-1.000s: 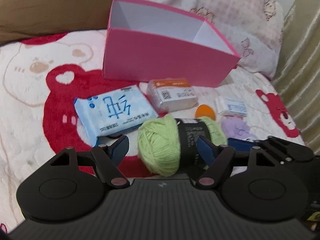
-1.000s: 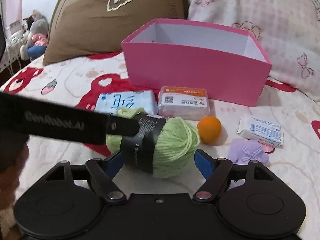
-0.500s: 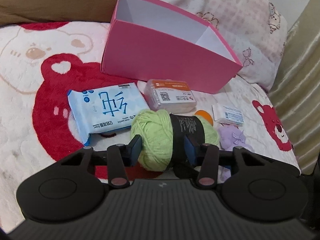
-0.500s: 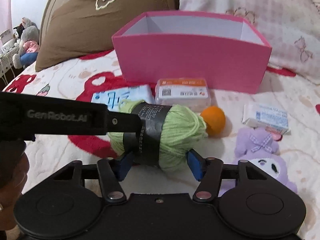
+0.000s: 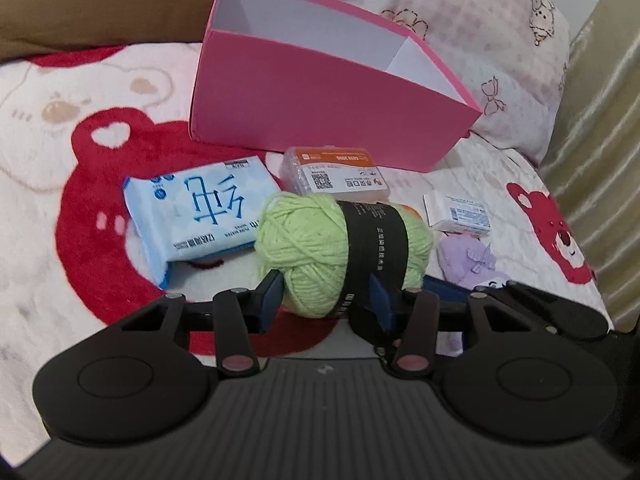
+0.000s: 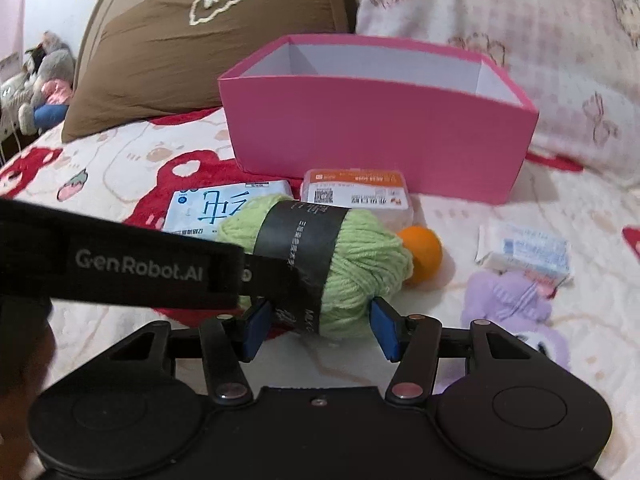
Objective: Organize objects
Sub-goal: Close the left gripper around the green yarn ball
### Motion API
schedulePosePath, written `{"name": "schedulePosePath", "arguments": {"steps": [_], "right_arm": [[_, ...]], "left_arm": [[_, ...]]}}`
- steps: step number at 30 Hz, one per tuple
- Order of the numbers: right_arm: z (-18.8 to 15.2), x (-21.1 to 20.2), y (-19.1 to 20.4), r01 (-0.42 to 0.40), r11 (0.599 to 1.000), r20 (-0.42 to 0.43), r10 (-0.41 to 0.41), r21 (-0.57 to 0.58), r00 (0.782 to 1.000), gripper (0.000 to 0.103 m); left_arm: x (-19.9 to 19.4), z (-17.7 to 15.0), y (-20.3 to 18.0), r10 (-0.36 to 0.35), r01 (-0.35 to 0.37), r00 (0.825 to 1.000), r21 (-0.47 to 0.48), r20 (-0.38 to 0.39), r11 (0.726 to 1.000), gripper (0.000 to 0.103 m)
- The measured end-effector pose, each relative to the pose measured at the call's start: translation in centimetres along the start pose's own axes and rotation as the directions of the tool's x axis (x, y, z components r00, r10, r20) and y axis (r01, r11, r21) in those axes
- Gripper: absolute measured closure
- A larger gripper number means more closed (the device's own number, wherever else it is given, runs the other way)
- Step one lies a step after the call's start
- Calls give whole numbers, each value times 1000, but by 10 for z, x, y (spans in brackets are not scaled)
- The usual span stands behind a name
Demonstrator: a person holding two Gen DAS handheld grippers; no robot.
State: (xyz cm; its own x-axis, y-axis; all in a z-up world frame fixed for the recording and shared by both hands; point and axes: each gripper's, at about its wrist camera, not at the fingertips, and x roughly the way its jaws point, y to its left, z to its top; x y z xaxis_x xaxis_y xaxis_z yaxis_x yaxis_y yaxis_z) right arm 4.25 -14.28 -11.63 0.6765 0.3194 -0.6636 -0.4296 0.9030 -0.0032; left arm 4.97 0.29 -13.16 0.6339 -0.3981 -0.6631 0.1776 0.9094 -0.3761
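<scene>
A green yarn ball [image 5: 320, 248] with a black paper band is held between both grippers, a little above the bed. My left gripper [image 5: 326, 300] is shut on its left end. My right gripper [image 6: 320, 326] is shut on its other end; the yarn ball [image 6: 360, 264] fills the gap between its blue pads. The left gripper's black body [image 6: 120, 264] crosses the right wrist view from the left. An open pink box [image 5: 320, 92] stands behind, and it also shows in the right wrist view [image 6: 380, 132].
On the bear-print blanket lie a blue tissue pack [image 5: 192, 216], a clear orange-labelled case [image 5: 340, 172], an orange ball [image 6: 424, 254], a white packet [image 6: 524, 252] and a purple plush [image 6: 508, 300]. A brown pillow [image 6: 192, 44] and a pink pillow [image 5: 460, 28] stand behind.
Both grippers closed from open onto the yarn ball. The yarn has come up slightly off the blanket and both views have moved closer to the pink box.
</scene>
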Motion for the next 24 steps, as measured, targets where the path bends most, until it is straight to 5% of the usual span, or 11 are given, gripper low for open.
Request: {"name": "schedulePosePath", "arguments": {"steps": [5, 8, 12, 16, 24], "right_arm": [[3, 0, -4, -17, 999, 9, 18, -30, 1000, 32], [6, 1, -8, -36, 999, 3, 36, -20, 999, 29], [7, 4, -17, -76, 997, -6, 76, 23, 997, 25], [9, 10, -19, -83, 997, -5, 83, -4, 997, 23], [7, 13, -16, -101, 995, -12, 101, -1, 995, 34]], "left_arm": [[1, 10, 1, 19, -18, 998, 30, -52, 999, 35], [-2, 13, 3, 41, -40, 999, 40, -14, 998, 32], [2, 21, 4, 13, -13, 1000, 42, -11, 999, 37], [6, 26, 1, 0, 1, 1000, 42, -14, 999, 53], [8, 19, -14, 9, -8, 1000, 89, -1, 996, 54]]}}
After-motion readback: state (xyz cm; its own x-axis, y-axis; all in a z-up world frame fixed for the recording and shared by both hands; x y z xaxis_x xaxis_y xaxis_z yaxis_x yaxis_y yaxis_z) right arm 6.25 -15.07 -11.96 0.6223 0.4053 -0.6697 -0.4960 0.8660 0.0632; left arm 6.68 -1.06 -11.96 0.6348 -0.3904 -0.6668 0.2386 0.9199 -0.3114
